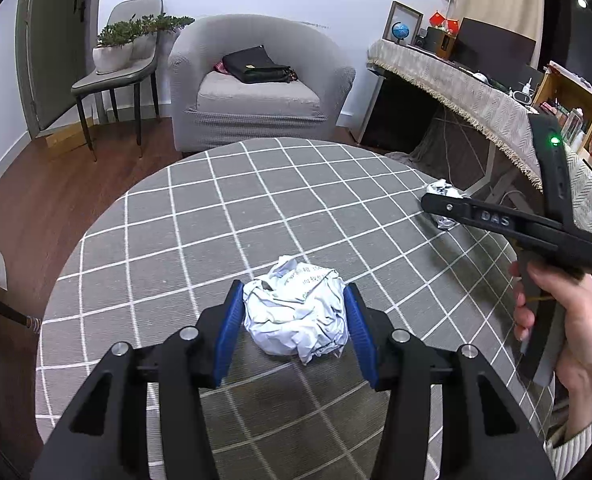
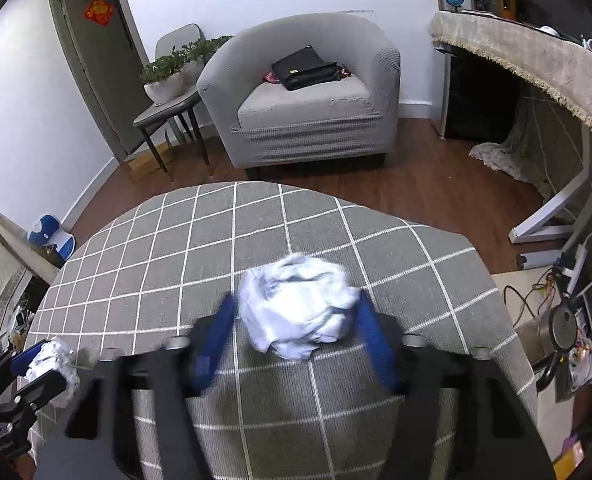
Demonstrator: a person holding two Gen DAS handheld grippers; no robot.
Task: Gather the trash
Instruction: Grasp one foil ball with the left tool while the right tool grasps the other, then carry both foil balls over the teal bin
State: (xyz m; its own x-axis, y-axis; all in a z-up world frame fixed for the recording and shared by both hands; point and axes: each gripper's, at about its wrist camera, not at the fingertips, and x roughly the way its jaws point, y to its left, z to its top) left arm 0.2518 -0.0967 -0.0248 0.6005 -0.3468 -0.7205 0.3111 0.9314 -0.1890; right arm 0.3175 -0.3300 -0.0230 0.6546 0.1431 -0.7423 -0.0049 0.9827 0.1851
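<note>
Even, soft indoor light fills both fisheye views, which bow straight lines and go black at the corners, while the left wrist view is sharp and the right gripper (image 2: 296, 320) and its crumpled paper (image 2: 296, 304) smear with motion blur.

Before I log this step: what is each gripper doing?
Left gripper: closed on a crumpled paper ball.
Right gripper: closed on another paper wad.
</note>
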